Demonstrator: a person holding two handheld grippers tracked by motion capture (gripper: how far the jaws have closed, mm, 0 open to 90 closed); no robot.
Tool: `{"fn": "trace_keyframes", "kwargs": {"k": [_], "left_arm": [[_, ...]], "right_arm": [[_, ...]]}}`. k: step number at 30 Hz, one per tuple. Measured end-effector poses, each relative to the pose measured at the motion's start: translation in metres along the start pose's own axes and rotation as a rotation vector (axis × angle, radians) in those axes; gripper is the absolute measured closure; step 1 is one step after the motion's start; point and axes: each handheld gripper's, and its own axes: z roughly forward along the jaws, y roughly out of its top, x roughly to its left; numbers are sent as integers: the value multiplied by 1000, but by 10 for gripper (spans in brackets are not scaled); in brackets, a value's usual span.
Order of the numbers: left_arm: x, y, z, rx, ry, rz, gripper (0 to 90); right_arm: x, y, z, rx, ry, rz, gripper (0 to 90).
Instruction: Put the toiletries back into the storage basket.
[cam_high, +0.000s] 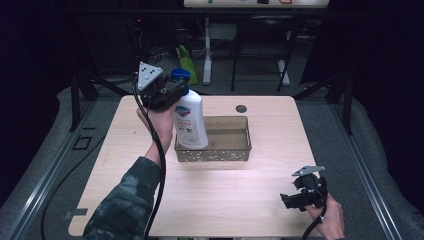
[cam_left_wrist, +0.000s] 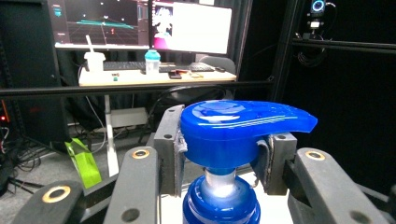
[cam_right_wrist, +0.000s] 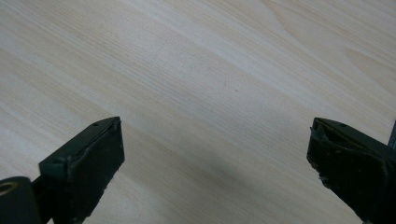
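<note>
Placement appears in hand: left gripper (cam_high: 167, 92) clamps the pump bottle (cam_high: 190, 120) by its head over the basket (cam_high: 235, 150); right gripper (cam_high: 295, 200) idles wide; lowering seems next.

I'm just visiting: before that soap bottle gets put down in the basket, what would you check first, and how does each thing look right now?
1. Grip on the pump bottle: left gripper clamps just under the blue pump head from both sides: ok.
2. Bottle upright: tilted slightly: ok.
3. Bottle above the basket: its base hangs at the basket's left end: ok.
4. Room inside the basket: nothing visible in it: ok.
5. Right gripper out of the way: open, near the table's front right corner: ok.
6. Firmness of grip: cannot tell.
</note>
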Motion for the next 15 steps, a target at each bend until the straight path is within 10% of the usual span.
{"fn": "trace_keyframes", "kwargs": {"k": [15], "left_arm": [[6, -8, 7, -4, 25, -14, 590]], "right_arm": [[0, 0, -1, -2, 0, -2, 38]]}}
